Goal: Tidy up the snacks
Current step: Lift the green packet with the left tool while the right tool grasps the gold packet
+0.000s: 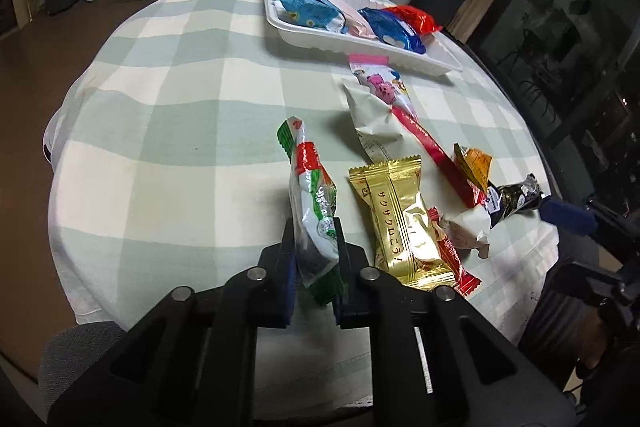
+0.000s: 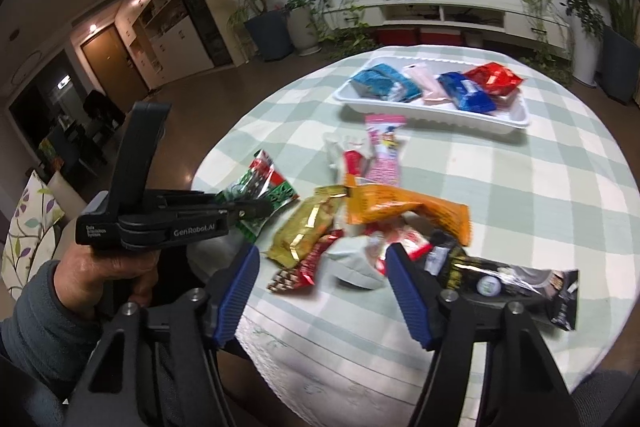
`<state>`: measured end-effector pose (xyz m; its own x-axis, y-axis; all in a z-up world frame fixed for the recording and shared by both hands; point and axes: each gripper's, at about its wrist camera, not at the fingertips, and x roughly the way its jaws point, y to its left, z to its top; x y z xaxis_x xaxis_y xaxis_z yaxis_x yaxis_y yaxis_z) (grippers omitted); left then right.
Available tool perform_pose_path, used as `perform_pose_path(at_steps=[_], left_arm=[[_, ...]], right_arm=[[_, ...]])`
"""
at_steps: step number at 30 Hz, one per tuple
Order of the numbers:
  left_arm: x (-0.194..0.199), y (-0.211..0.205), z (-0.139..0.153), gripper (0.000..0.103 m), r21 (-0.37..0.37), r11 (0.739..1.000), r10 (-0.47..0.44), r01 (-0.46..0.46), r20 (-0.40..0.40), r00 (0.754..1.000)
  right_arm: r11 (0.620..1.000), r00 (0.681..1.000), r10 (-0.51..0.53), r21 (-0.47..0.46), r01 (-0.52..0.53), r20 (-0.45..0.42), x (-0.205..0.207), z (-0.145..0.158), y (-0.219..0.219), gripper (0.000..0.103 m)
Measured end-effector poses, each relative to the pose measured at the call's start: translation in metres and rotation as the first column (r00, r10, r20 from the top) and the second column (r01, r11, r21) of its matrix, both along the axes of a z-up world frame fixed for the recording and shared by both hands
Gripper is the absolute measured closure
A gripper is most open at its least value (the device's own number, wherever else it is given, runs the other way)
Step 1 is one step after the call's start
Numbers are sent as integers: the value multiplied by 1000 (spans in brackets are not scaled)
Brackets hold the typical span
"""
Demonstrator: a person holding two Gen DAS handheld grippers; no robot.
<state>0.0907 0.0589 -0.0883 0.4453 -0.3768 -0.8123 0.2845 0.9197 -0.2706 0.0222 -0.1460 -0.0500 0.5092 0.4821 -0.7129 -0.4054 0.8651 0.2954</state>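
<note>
Risk noted: left gripper [image 1: 316, 247] pinched only the green-and-red packet's [image 1: 310, 187] slippery end; slippage was likely before the tray [image 1: 400, 57]. Right gripper [image 2: 320, 269] stood wide, empty.

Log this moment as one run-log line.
left tool: shut on green-red snack packet | right tool: open above pile | white tray: four snacks

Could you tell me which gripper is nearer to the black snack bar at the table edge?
Right. The right gripper hangs open with one finger beside the black snack bar. The left gripper, shut on the green snack packet, sits across the pile.
</note>
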Motion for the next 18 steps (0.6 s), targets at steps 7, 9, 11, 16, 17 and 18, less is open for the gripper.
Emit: perform_pose_path(at_steps=[7, 9, 11, 16, 17, 18], left_arm=[[-10, 31, 13, 92, -102, 994, 46, -43, 20, 999], [-13, 37, 15, 92, -109, 993, 56, -53, 24, 998], [-16, 42, 16, 91, -116, 991, 63, -59, 30, 998], [-20, 44, 17, 91, -112, 992, 60, -55, 43, 997], [-21, 44, 16, 91, -113, 992, 60, -55, 44, 997], [-21, 44, 16, 91, -116, 992, 60, -55, 44, 997]], right_arm=[[996, 997, 47, -76, -52, -67, 25, -9, 47, 44], [994, 994, 41, -101, -51, -104, 36, -16, 56, 44], [988, 989, 17, -152, -40, -146, 47, -27, 64, 44], [977, 979, -1, -211, -43, -203, 62, -46, 76, 44], [974, 978, 1, -220, -48, -207, 64, -49, 79, 44], [971, 977, -1, -232, -49, -211, 66, -51, 80, 45]])
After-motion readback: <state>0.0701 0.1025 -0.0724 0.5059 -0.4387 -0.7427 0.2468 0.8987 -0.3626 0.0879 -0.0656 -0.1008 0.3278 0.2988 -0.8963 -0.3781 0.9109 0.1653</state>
